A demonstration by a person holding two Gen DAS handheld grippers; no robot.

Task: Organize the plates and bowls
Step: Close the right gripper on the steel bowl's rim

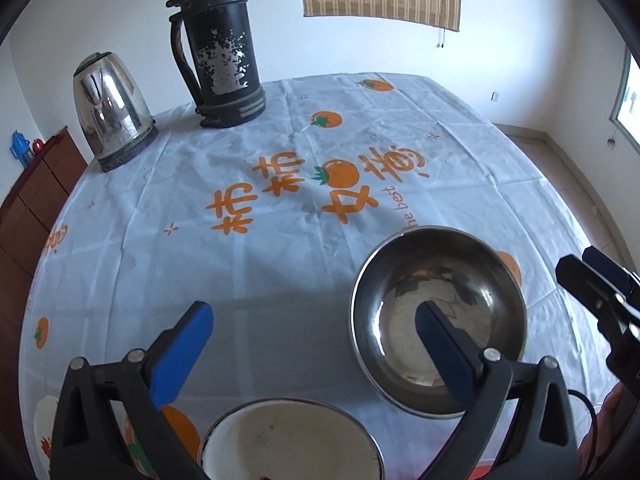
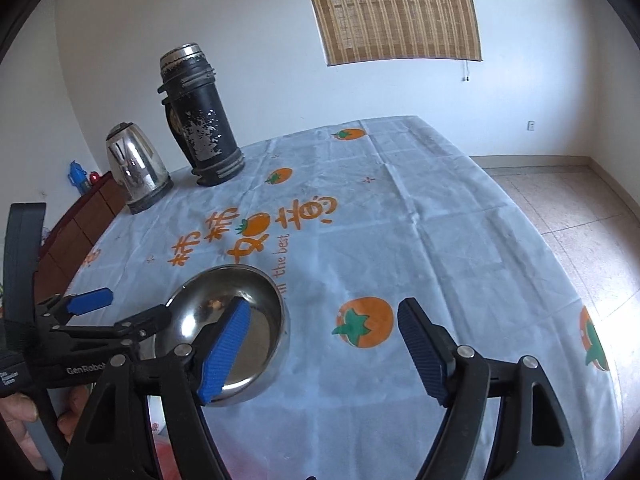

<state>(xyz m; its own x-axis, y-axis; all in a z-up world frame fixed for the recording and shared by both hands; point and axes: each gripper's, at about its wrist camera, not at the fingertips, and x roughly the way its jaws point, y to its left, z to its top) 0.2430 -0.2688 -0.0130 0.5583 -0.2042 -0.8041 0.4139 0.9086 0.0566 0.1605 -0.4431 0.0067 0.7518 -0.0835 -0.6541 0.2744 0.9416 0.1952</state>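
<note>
A steel bowl (image 1: 440, 300) stands upright on the tablecloth at the front right of the left wrist view; it also shows in the right wrist view (image 2: 256, 320) at lower left. A white enamel bowl (image 1: 290, 440) with a dark rim sits at the bottom edge, between and below my left fingers. My left gripper (image 1: 314, 320) is open and empty; its right finger is in front of the steel bowl. It also shows in the right wrist view (image 2: 124, 312). My right gripper (image 2: 324, 316) is open and empty, just right of the steel bowl; its tip shows in the left wrist view (image 1: 592, 276).
A tall black thermos (image 1: 218, 48) and a steel electric kettle (image 1: 112, 108) stand at the table's far left. A brown cabinet (image 1: 28, 208) is beyond the left edge. The table (image 2: 440, 240) drops off to tiled floor (image 2: 580, 216) on the right.
</note>
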